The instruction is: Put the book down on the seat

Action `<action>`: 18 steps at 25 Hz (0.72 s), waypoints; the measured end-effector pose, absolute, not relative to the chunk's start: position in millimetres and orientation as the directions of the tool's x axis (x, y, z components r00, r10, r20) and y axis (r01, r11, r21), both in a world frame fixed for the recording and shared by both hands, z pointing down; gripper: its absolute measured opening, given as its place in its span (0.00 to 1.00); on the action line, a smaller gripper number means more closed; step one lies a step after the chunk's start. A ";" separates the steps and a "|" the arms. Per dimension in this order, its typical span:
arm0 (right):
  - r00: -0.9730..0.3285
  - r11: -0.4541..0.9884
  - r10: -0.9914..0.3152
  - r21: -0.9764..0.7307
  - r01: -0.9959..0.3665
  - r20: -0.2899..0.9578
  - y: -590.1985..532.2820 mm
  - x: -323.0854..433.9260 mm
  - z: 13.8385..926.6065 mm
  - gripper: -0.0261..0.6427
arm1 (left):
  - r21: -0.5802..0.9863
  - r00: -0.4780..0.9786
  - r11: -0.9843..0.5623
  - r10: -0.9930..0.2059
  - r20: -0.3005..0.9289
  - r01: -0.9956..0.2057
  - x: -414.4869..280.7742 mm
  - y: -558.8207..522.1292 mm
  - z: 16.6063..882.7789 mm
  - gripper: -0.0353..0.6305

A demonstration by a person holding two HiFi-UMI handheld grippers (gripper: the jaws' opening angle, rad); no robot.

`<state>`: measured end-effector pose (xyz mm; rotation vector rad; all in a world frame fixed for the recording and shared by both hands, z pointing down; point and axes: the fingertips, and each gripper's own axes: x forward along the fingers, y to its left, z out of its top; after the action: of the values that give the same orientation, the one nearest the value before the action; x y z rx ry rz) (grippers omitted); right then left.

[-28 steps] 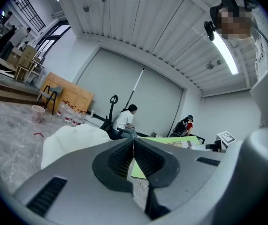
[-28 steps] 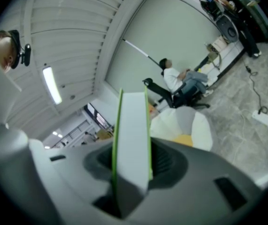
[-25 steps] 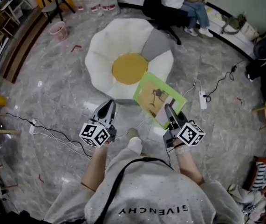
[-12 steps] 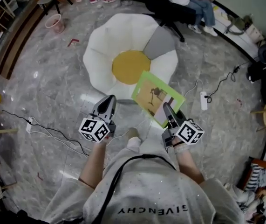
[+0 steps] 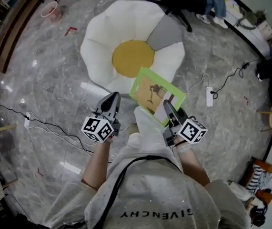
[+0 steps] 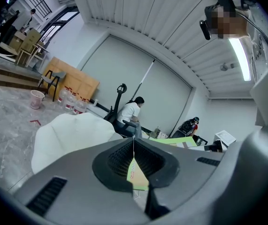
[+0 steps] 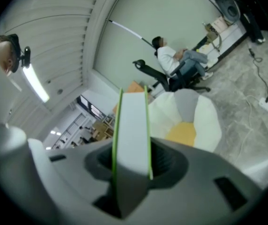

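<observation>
Fingers (image 6: 119,158) on the left gripper (image 5: 113,95) sit pressed together, empty, while the right gripper (image 5: 166,104) clamps the edge of the green book (image 5: 152,92). It's in the air by the near rim of the flower-shaped seat (image 5: 97,37), not yet resting there. I'd say the carry is nearly done, with lowering and letting go left.

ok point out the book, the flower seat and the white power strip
book (image 5: 151,90): head view, on its picture cover.
flower seat (image 5: 133,55): head view, on its yellow centre.
white power strip (image 5: 209,96): head view, on its middle, lying on the floor.
</observation>
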<state>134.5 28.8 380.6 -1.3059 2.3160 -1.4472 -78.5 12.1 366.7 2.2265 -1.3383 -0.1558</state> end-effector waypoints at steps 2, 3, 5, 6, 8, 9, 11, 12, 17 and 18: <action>-0.628 0.156 -0.697 -0.781 -0.604 0.346 20.5 133.7 391.2 0.27 | 0.503 0.492 -0.350 -0.852 0.180 -0.790 -78.0 2.3 372.0 0.09; -0.630 0.150 -0.689 -0.779 -0.608 0.359 15.5 133.8 396.8 0.27 | 0.505 0.488 -0.343 -0.852 0.187 -0.792 -77.6 -2.6 375.4 0.09; -0.639 0.153 -0.671 -0.774 -0.615 0.375 2.2 131.9 403.7 0.27 | 0.500 0.488 -0.339 -0.849 0.202 -0.797 -75.4 -13.9 383.5 0.09; -0.644 0.158 -0.664 -0.771 -0.617 0.379 -5.2 130.7 406.6 0.27 | 0.492 0.489 -0.340 -0.846 0.213 -0.801 -74.3 -20.4 388.5 0.09; -0.650 0.153 -0.653 -0.773 -0.616 0.389 -19.0 130.6 415.7 0.27 | 0.481 0.484 -0.332 -0.843 0.234 -0.812 -73.1 -35.4 398.1 0.09; -0.652 0.147 -0.646 -0.774 -0.616 0.396 -25.1 131.7 421.2 0.27 | 0.483 0.477 -0.322 -0.845 0.240 -0.814 -72.6 -43.2 401.7 0.09; -0.657 0.136 -0.630 -0.774 -0.618 0.414 -35.2 134.5 432.2 0.27 | 0.495 0.464 -0.300 -0.850 0.249 -0.815 -70.4 -57.0 407.7 0.09; -0.659 0.131 -0.622 -0.774 -0.620 0.423 -40.1 135.7 437.2 0.27 | 0.499 0.460 -0.292 -0.851 0.255 -0.816 -69.1 -63.1 410.5 0.09; -0.664 0.085 -0.590 -0.782 -0.618 0.460 -60.2 137.2 459.2 0.27 | 0.504 0.448 -0.264 -0.846 0.288 -0.823 -66.8 -85.7 426.1 0.09; -0.667 0.078 -0.581 -0.783 -0.617 0.467 -64.1 137.1 461.5 0.27 | 0.502 0.446 -0.259 -0.844 0.298 -0.825 -66.3 -88.8 429.9 0.09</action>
<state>137.1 -64.1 461.5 -1.2947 2.3309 -1.7234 -66.3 -88.8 429.9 2.0991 -1.3916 -0.0410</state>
